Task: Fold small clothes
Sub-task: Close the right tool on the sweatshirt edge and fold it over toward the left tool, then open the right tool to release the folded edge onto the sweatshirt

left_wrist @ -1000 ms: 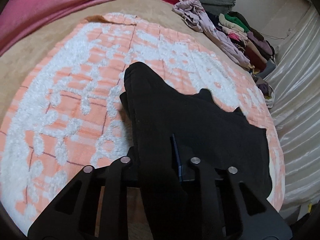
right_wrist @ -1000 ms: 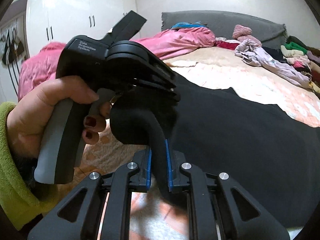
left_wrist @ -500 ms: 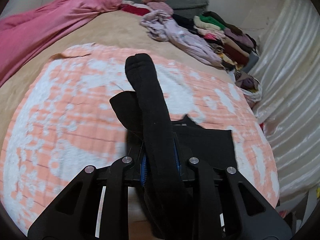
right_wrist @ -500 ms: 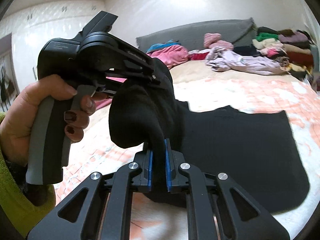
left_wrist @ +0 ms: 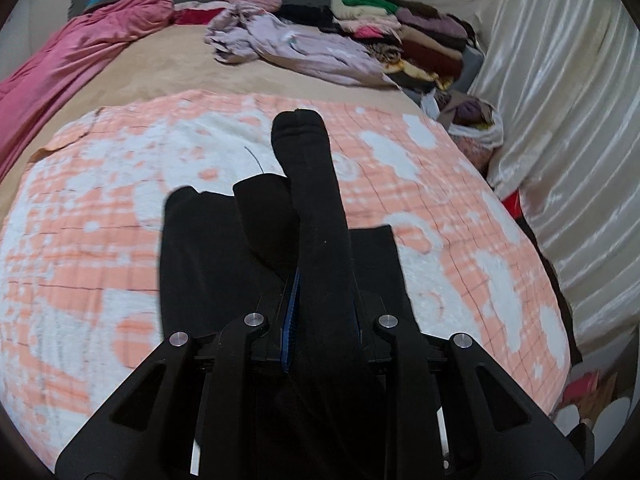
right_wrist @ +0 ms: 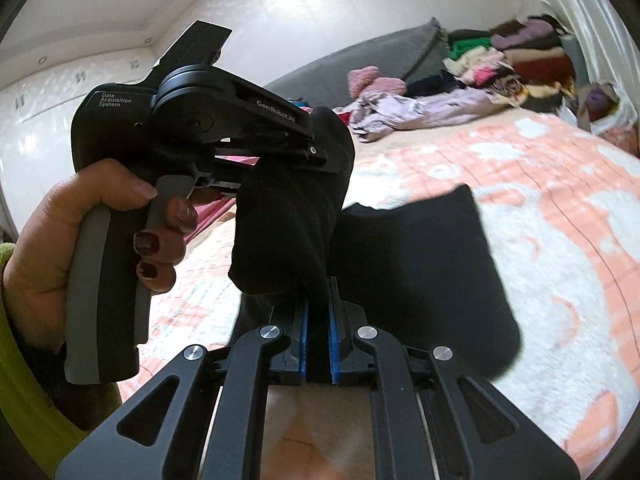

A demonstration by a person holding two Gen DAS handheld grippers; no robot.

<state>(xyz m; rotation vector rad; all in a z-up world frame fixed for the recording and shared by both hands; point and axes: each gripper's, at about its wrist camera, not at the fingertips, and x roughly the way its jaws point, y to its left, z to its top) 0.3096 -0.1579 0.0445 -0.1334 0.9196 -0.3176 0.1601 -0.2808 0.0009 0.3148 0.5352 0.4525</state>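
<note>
A black garment (left_wrist: pixel 208 264) hangs from both grippers over an orange and white blanket (left_wrist: pixel 80 240) on the bed. My left gripper (left_wrist: pixel 320 320) is shut on a bunched edge of it; a fold sticks up past the fingertips. My right gripper (right_wrist: pixel 318 344) is shut on another edge of the black garment (right_wrist: pixel 420 272). In the right wrist view the left gripper (right_wrist: pixel 320 156) is close ahead, held in a hand, with the cloth draped over its tips.
A pile of folded clothes (left_wrist: pixel 400 36) and a loose lilac garment (left_wrist: pixel 296 48) lie at the far end of the bed. A pink cover (left_wrist: pixel 72 56) lies at the left. A pale curtain (left_wrist: pixel 560 120) hangs at the right, with a bag (left_wrist: pixel 476 128) beside it.
Both grippers have lifted the black garment and swung it; it now hangs narrower and more doubled below them. The views have tilted up toward the far end of the bed.
</note>
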